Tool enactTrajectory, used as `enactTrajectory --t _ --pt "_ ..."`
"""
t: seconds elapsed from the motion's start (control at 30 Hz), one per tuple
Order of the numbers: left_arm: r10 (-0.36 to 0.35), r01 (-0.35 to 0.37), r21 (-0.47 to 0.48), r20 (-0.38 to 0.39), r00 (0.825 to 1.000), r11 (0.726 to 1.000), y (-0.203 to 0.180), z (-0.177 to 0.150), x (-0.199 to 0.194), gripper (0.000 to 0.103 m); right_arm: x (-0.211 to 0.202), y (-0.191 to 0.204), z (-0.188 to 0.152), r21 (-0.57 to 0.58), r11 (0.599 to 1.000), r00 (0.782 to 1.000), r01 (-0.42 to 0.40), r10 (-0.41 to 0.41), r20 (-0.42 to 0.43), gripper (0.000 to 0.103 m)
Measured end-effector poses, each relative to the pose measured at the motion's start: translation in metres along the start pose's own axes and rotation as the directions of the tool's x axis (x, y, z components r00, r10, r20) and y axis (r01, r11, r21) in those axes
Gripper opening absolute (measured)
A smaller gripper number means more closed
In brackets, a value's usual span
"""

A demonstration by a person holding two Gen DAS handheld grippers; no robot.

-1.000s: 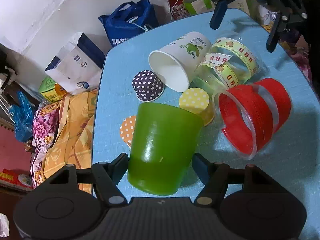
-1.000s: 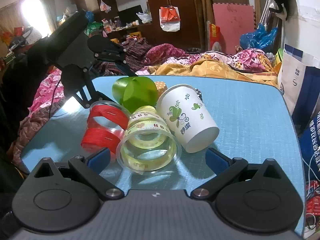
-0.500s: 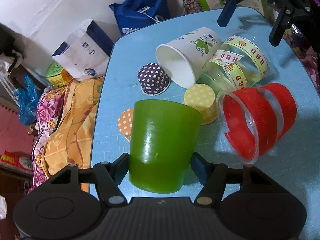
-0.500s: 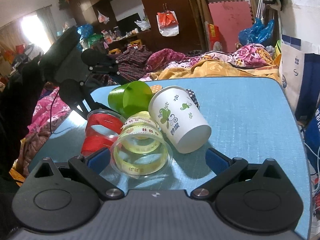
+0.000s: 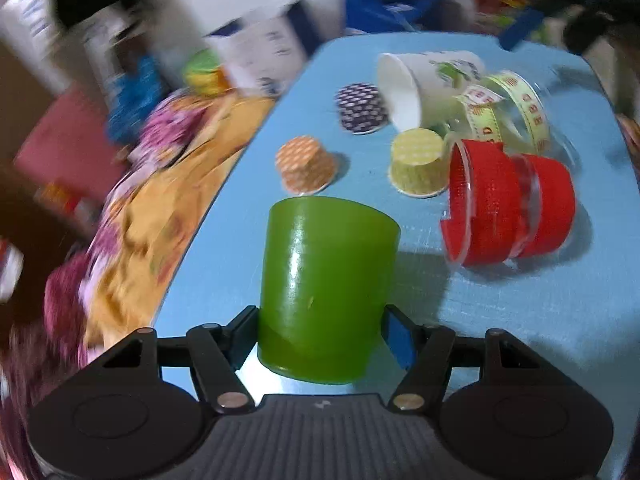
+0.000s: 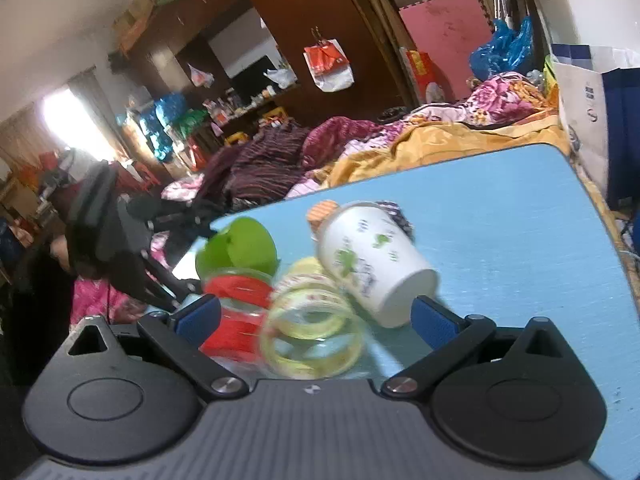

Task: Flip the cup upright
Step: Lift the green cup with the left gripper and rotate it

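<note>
A green plastic cup (image 5: 326,292) is held between the fingers of my left gripper (image 5: 320,334), which is shut on it near its base; its rim points away from the camera. It also shows in the right wrist view (image 6: 240,250), tilted above the blue table (image 6: 500,232). My right gripper (image 6: 316,316) is open and empty, just in front of a clear cup with yellow ribbon (image 6: 312,332) and a white paper cup (image 6: 372,268), both on their sides.
A clear cup with red ribbon (image 5: 508,208) lies on its side. Small dotted paper cups, orange (image 5: 306,164), yellow (image 5: 420,162) and dark (image 5: 362,108), stand upside down. Bedding (image 5: 152,200) lies past the table's left edge; bags (image 5: 384,0) stand behind.
My left gripper has lifted and swung the green cup, so the orange dotted cup is now uncovered. The right gripper has tilted and moved a little closer to the lying cups.
</note>
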State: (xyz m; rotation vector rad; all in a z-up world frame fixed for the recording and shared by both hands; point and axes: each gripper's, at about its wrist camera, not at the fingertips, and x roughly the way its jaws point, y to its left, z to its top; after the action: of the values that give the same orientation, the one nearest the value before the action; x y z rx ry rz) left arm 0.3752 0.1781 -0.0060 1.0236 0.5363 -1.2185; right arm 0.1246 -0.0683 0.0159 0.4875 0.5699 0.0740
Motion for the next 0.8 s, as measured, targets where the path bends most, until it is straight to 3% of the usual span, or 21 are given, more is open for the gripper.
enactTrajectory --t 0.13,0.23,0.33,0.57,0.8 --pt "0.101 -0.1 -0.203 -0.009 0.995 0.974 -0.019 -0.018 -0.015 0.068 0.0 0.016 -0.004 -0.026 0.999 0.999 -0.047 0.047 0.005 0.102" --pt "0.149 -0.15 -0.288 -0.025 0.989 0.946 -0.036 -0.024 -0.026 0.068 0.0 0.023 -0.011 -0.024 0.994 0.995 -0.103 0.103 -0.014 0.102" --pt "0.183 -0.188 -0.288 -0.044 0.982 0.939 -0.058 -0.025 -0.034 0.067 -0.003 0.029 -0.02 -0.024 0.989 0.989 -0.149 0.148 -0.026 0.102" --pt "0.177 -0.206 -0.28 -0.125 0.976 0.938 -0.084 -0.007 -0.04 0.067 -0.011 0.027 -0.037 -0.007 0.989 0.989 -0.149 0.149 -0.021 0.102" --pt "0.195 -0.255 -0.403 -0.183 0.964 0.879 -0.094 -0.012 -0.051 0.067 -0.003 0.021 -0.043 0.047 0.984 0.985 -0.172 0.173 -0.02 0.102"
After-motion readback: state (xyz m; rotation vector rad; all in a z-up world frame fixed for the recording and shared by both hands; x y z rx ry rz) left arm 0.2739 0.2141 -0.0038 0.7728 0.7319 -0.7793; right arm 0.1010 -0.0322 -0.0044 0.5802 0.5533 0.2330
